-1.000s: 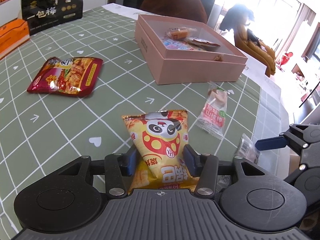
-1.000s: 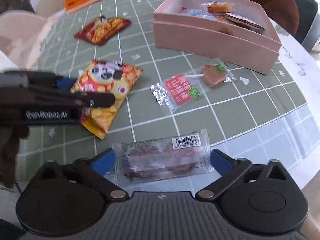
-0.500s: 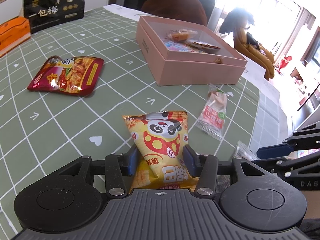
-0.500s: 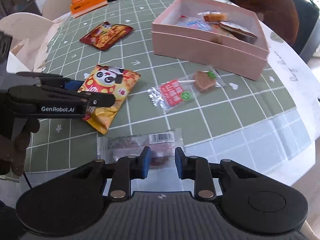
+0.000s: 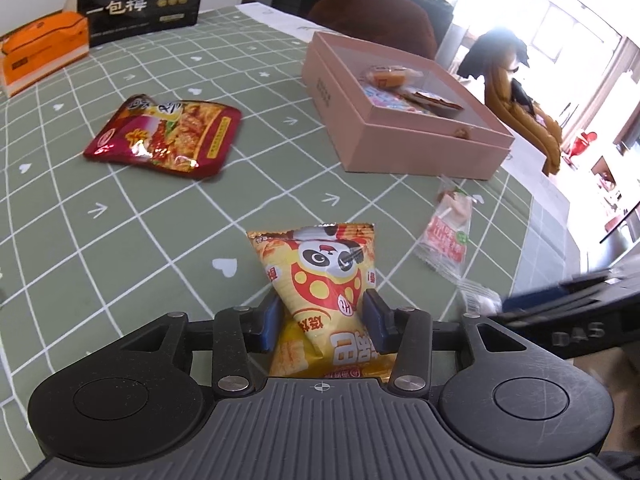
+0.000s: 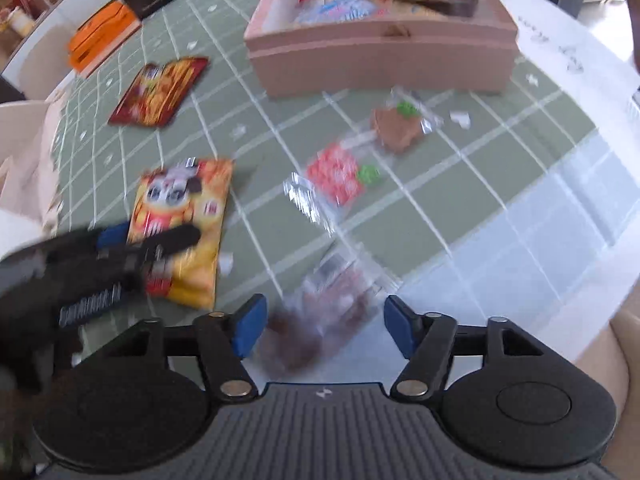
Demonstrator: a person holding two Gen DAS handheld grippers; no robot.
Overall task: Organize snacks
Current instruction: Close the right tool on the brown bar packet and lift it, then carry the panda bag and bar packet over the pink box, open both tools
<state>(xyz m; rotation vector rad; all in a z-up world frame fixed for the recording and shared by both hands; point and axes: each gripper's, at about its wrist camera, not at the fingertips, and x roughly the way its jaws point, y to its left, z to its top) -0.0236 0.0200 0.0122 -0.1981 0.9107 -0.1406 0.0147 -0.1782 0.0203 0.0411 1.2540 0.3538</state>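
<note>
Left hand-held gripper [image 5: 320, 320]: your jaws have just been closing on the panda snack bag [image 5: 320, 280]. The blue pads now sit against both sides of the bag, and its foil bulges between them. Compared with a second ago the gap is narrower. I judge that you have a pinch on it, though the bag is not yet lifted off the worktop [image 5: 120, 240].

Right hand-held gripper [image 6: 322, 330]: your jaws shut half a second ago and have just been opening again. They now stand spread, with the clear-wrapped dark snack [image 6: 320, 320] lying blurred between them; neither pad touches it. That grasp looks lost or let go, so this packet likely needs another try.

Near worktop: the clear packet with red label [image 5: 446, 236] lies flat, just right of the panda bag and unmoved.

Middle worktop: the red foil snack pouch [image 5: 168, 136] lies alone, well apart from both grippers.

Pink box [image 5: 400, 148]: it is open and already holds a few wrapped snacks, one orange and one pale blue-and-pink; much of the floor looks free.

Far edge: an orange carton [image 5: 44, 48] and a black bag with white characters [image 5: 140, 0] stand untouched.
</note>
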